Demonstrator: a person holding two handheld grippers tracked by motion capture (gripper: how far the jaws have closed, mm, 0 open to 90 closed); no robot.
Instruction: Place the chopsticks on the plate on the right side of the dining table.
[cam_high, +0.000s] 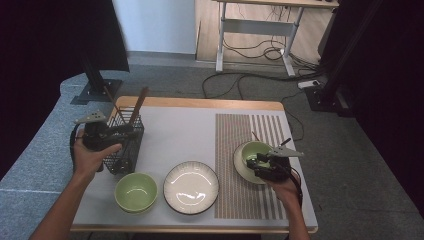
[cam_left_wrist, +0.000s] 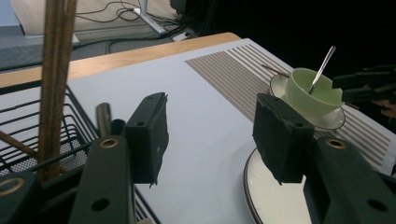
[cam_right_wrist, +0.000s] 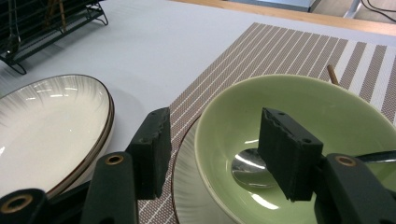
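I've got my right gripper (cam_high: 261, 162) at the near rim of the green bowl (cam_high: 254, 151) on its saucer (cam_high: 243, 172), on the striped placemat (cam_high: 235, 200) at the tabletop's (cam_high: 180, 135) right; its jaws are apart with nothing between them, and a spoon (cam_right_wrist: 250, 168) lies inside the bowl. My left gripper (cam_high: 131, 131) is at the black wire basket (cam_high: 125, 150) holding the chopsticks (cam_high: 137, 107), jaws also wide and empty. Looks like table setting, spoon likely just placed. Next I'd guess chopsticks: close the left gripper on a stick, lift it clear of the wire. White plate (cam_high: 191, 187) and second green bowl (cam_high: 136, 192) sit near the front edge.
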